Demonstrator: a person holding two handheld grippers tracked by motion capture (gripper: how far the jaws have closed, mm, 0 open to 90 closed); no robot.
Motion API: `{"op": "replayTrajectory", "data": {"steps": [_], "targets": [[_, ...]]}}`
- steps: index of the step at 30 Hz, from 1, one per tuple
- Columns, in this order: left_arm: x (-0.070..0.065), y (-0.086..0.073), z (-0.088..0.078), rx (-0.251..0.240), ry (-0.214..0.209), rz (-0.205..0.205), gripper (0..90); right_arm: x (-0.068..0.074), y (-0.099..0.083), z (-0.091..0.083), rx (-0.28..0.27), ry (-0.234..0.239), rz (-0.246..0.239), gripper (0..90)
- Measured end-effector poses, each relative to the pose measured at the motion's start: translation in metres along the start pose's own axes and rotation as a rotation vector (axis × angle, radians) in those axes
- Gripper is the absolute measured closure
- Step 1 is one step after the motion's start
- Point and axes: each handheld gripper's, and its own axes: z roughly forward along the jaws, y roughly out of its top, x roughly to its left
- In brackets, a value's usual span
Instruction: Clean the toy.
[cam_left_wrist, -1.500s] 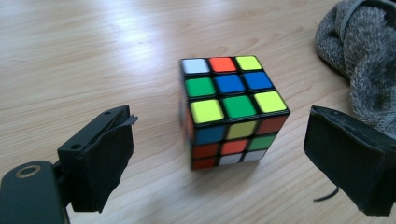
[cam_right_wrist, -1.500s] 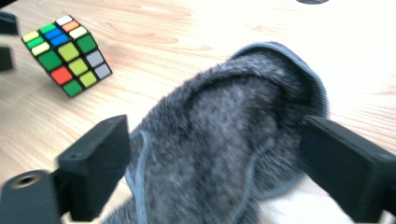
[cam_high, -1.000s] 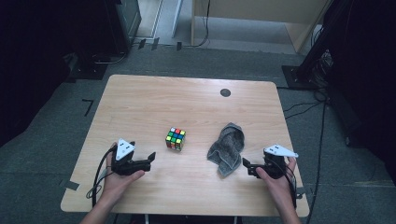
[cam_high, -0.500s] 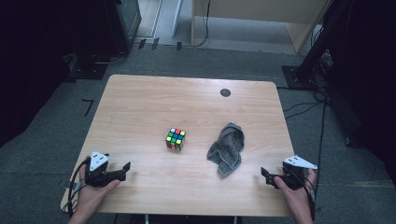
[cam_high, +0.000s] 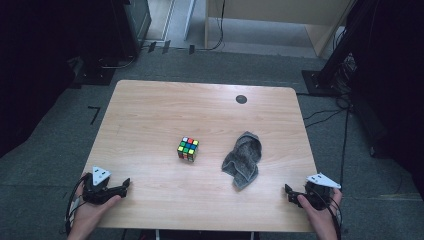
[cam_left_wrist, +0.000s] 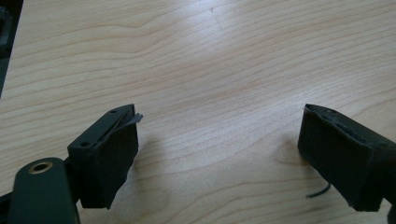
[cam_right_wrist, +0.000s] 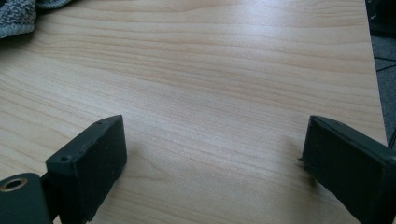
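Both tongs released, nothing between jaws: left gripper (cam_high: 124, 184) just narrowed slightly, right gripper (cam_high: 289, 191) parked at desk (cam_high: 150, 115) near corners, probably done; cloth (cam_high: 243, 159) and cube (cam_high: 188, 148) mid-desk.

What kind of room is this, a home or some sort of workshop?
Most likely a lab or studio set up for recording. A bare wooden table stands on grey carpet, cables trail across the floor, and dark equipment stands surround it.
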Motion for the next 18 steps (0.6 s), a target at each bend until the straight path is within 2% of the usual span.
{"op": "replayTrajectory", "data": {"steps": [4, 18], "targets": [[0.0048, 0.0017, 0.0028, 0.017, -0.049, -0.025, 13.0, -0.0004, -0.0019, -0.0004, -0.011, 0.006, -0.005, 6.1], [0.0054, 0.0026, 0.0038, 0.016, -0.059, -0.018, 13.0, -0.0001, -0.0003, 0.0021, 0.002, 0.019, -0.020, 1.6]]}}
